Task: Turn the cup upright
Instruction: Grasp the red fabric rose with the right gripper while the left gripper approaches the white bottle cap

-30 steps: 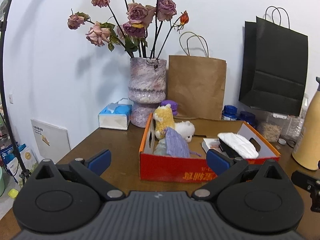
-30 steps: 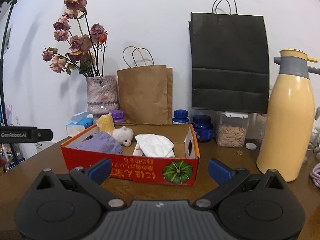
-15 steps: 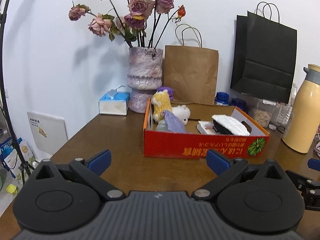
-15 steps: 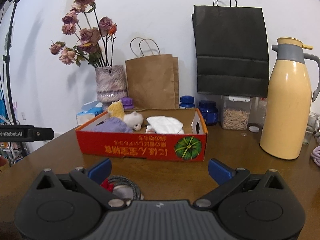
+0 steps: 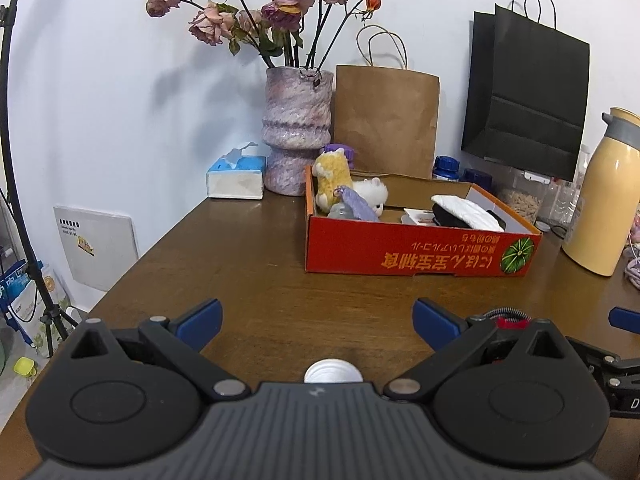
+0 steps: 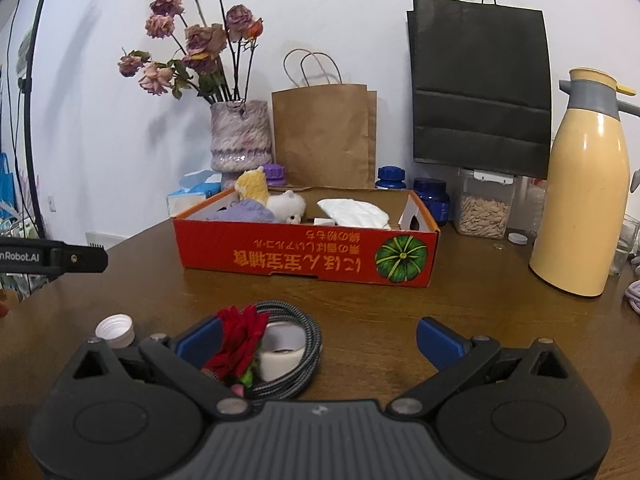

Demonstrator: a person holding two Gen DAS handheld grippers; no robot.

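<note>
A small white ribbed round thing (image 5: 333, 370), cup or cap, stands on the brown table (image 5: 260, 272) just in front of my left gripper's body, below the gap between its fingers. In the right wrist view the same white ribbed thing (image 6: 116, 330) lies left of my left fingertip. A white open cylinder (image 6: 280, 354) sits inside a coiled grey braided cable (image 6: 304, 344) beside a red fabric flower (image 6: 240, 340); I cannot tell which one is the cup. My left gripper (image 5: 318, 318) is open and empty. My right gripper (image 6: 320, 338) is open and empty too.
A red cardboard box (image 6: 304, 258) of plush toys and cloth stands mid-table. Behind it are a vase of dried roses (image 6: 240, 140), a brown paper bag (image 6: 324, 136), a black bag (image 6: 480, 88), jars and a tissue box (image 5: 236, 178). A yellow thermos (image 6: 580, 208) stands right.
Both grippers have drawn back from the red box and tilted down. The white ribbed thing, the coiled cable and the red flower have come into view near the fingers.
</note>
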